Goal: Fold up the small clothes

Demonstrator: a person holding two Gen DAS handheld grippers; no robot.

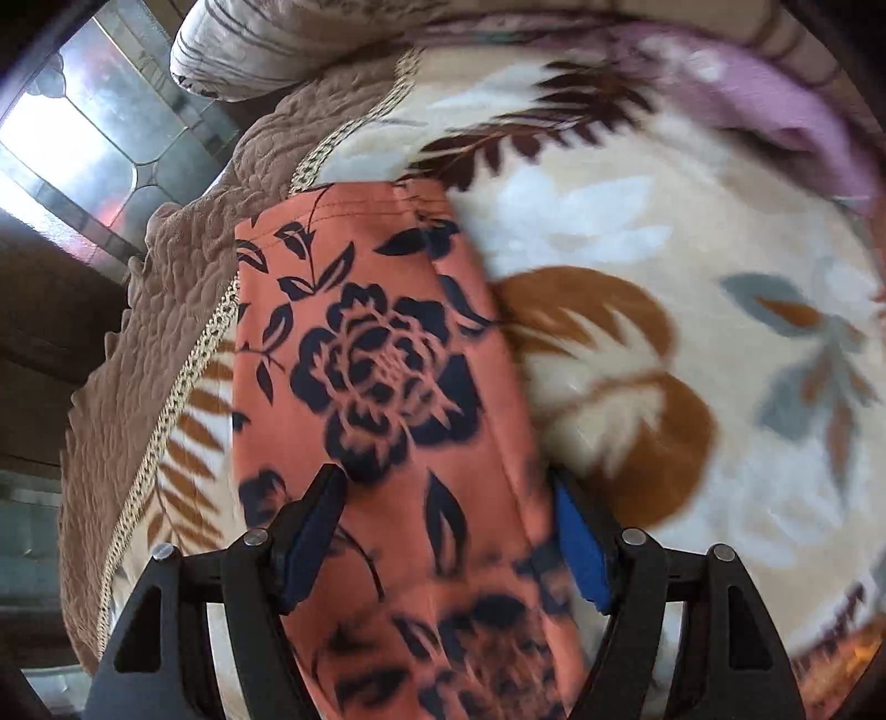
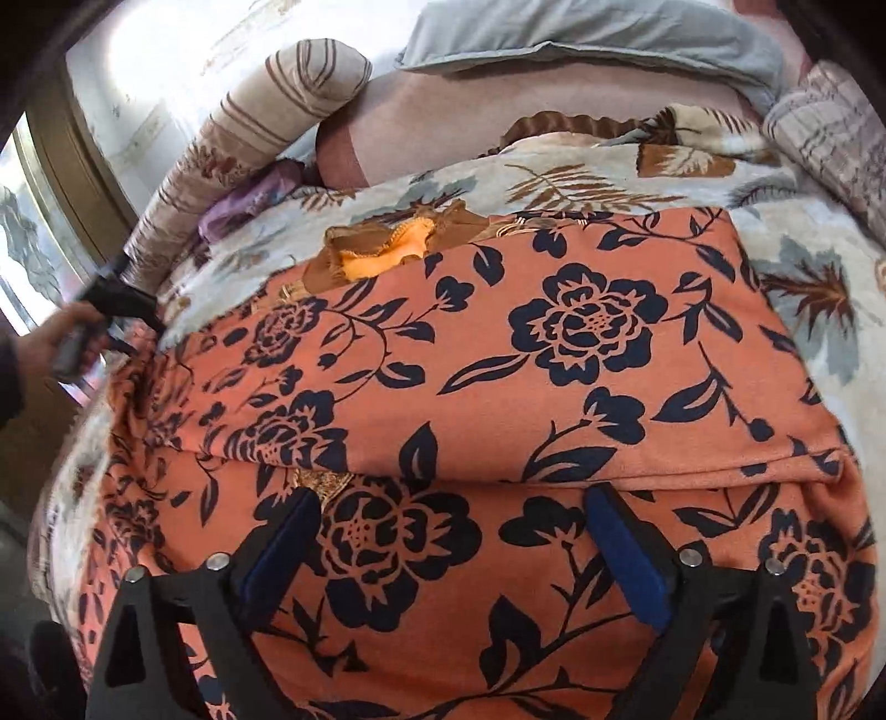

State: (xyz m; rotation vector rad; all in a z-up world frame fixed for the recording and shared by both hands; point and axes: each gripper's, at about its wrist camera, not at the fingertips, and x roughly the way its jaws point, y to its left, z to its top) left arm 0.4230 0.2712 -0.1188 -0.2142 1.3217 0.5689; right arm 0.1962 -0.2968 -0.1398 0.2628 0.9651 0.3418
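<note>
Orange garment [image 2: 554,387] with dark blue flower print lies on a floral blanket [image 2: 803,288] on a bed, one layer folded over another, fold edge running left-right just past the right gripper [image 2: 451,518]. Right gripper fingers spread wide above the cloth, gripping nothing. Brown-and-orange lace piece [image 2: 382,249] peeks out at the garment's far edge. Striped pillow [image 2: 249,111] far left, grey pillow [image 2: 581,44] far.

Left view, blurry: left gripper [image 1: 443,498] fingers wide, garment [image 1: 376,360] running between them; cannot tell if gripped. Blanket [image 1: 664,221] to the right, brown quilt [image 1: 183,266] left, window [image 1: 83,127] far left.
</note>
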